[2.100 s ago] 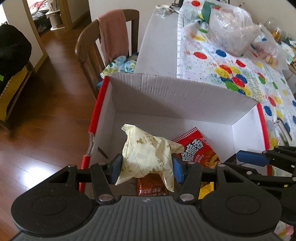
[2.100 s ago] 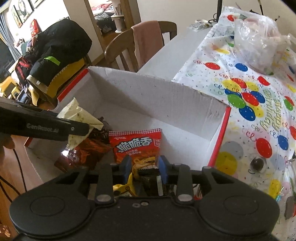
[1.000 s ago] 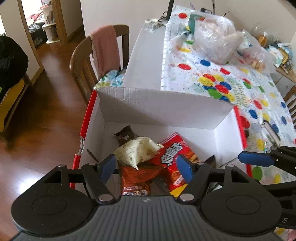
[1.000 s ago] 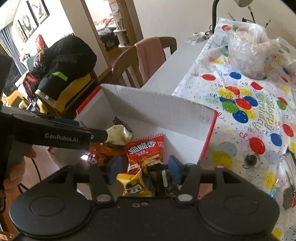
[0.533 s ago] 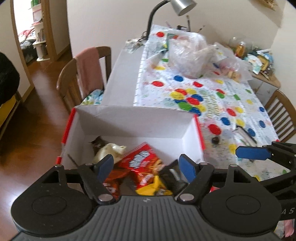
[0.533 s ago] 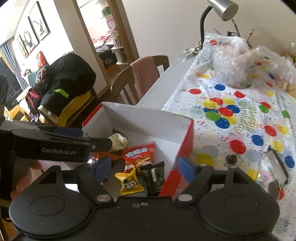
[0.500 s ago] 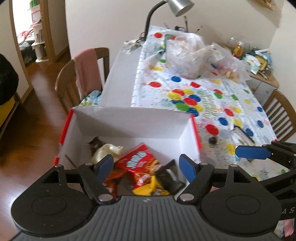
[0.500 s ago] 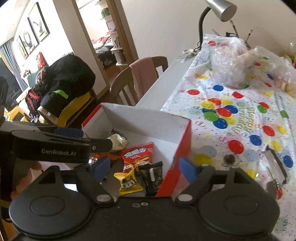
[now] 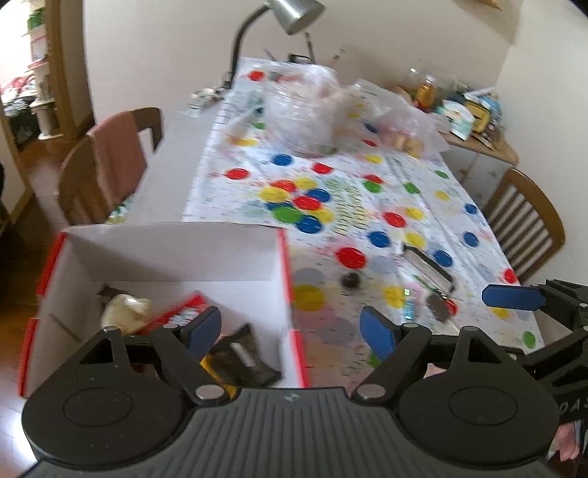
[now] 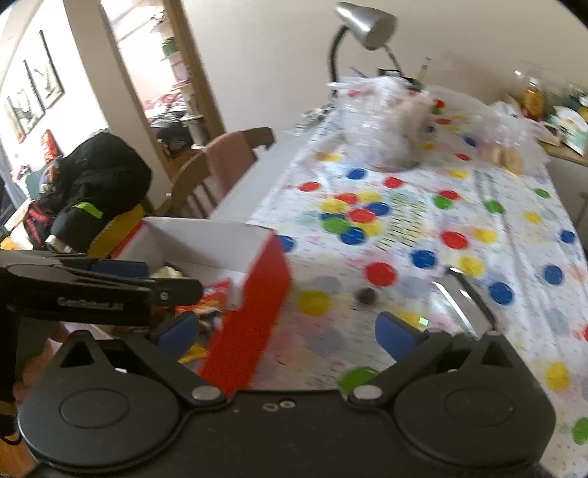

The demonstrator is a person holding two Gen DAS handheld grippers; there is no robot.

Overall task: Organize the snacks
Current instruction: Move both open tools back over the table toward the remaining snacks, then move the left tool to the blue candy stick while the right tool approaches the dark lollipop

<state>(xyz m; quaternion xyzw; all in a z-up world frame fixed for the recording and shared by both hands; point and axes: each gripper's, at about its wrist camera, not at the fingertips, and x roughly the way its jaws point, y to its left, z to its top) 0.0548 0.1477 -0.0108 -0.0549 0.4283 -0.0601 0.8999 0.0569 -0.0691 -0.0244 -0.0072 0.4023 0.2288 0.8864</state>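
A white cardboard box with red outer sides (image 9: 172,253) (image 10: 253,312) stands at the table's near left corner. Inside lie a pale yellow snack bag (image 9: 126,310), a red snack packet (image 9: 183,312), a dark packet (image 9: 240,358) and a yellow one, partly hidden behind my fingers. My left gripper (image 9: 292,331) hangs open above the box's right wall, holding nothing. My right gripper (image 10: 288,332) is open too, over the box's red side and the spotted tablecloth (image 10: 422,228). The left gripper's arm (image 10: 92,290) crosses the right wrist view at the left.
Clear plastic bags of food (image 9: 305,110) (image 10: 382,121) sit at the table's far end beside a desk lamp (image 9: 290,18). A small dark round thing (image 9: 351,281) and a flat metal-edged item (image 9: 426,264) lie on the cloth. Wooden chairs (image 9: 106,161) (image 9: 529,220) flank the table.
Both grippers let go of their snacks into the box, opened wide, rose and swung right, away from the box toward the tablecloth.
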